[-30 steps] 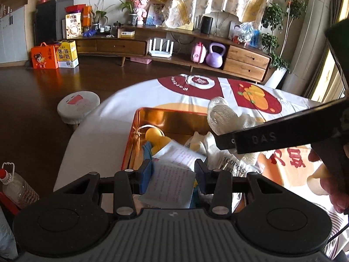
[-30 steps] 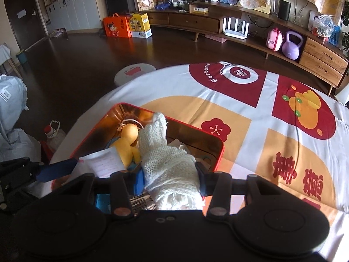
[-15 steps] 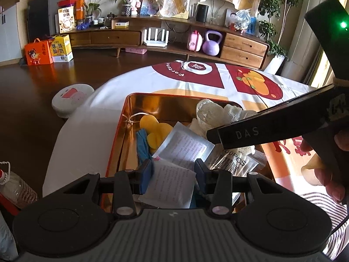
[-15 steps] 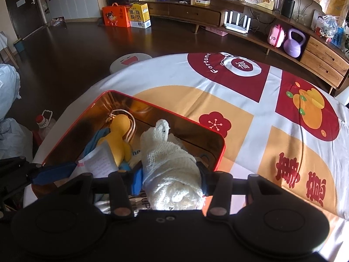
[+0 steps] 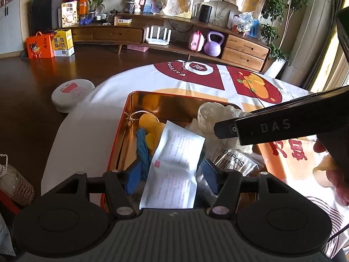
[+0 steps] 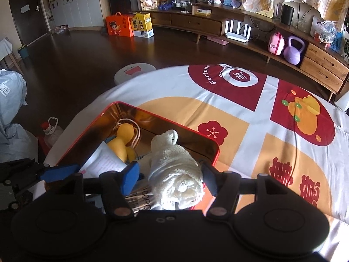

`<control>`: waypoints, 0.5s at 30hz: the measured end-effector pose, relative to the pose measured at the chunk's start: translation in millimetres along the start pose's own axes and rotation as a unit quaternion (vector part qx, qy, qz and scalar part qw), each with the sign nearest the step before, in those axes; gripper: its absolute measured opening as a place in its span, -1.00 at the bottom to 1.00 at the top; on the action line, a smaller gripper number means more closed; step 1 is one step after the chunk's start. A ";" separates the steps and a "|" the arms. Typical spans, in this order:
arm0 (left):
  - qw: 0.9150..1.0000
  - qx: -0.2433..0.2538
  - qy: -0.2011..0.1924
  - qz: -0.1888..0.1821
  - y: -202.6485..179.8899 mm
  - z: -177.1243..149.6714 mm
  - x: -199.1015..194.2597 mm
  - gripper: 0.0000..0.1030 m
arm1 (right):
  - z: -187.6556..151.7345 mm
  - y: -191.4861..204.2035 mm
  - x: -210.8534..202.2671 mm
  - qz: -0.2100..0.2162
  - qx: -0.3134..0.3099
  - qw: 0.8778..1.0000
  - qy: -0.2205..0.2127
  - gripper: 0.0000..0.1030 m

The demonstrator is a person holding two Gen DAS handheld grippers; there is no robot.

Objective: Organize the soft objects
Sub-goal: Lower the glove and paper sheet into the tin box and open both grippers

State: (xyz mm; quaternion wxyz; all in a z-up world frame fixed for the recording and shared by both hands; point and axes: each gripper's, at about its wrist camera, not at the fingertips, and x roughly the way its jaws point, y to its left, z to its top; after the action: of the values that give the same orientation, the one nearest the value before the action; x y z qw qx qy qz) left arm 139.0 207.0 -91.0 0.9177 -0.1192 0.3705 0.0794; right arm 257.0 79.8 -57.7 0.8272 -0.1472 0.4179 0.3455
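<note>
Releasing into the red-rimmed gold tin (image 6: pixel 214 152): left gripper (image 5: pixel 172 174) jaws have just opened off the white paper sachet (image 5: pixel 174 166), right gripper (image 6: pixel 168 178) jaws off the cream gauze roll (image 6: pixel 176 174) (both loose). Next, I judge: withdraw cleanly.

Daylight from window at right, floor (image 6: pixel 76 69) dim; tin (image 5: pixel 152 100) glares; fisheye-bent edges; sharp.

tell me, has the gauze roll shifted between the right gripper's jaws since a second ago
Yes. The gauze roll now lies free between the right gripper's jaws, which have just been opening; both pads stand clear of it, and it rests lower against the tin's rim.
</note>
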 end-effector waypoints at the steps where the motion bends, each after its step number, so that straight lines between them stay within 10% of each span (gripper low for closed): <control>1: 1.000 0.001 -0.001 0.001 -0.6 -0.1 -1.1 0.18 | -0.5 0.2 -1.8 -0.001 -0.001 1.000 -0.001 0.21; 15: 0.999 0.012 -0.029 0.010 -9.2 3.7 -35.6 0.21 | -21.5 5.1 -49.0 0.030 -0.008 0.999 -0.041 0.23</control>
State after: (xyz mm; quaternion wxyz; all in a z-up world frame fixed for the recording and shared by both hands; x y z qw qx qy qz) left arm 118.3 197.2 -62.0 0.9286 -0.1022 0.3458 0.0873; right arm 220.6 50.0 -31.6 0.8320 -0.1268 0.3847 0.3791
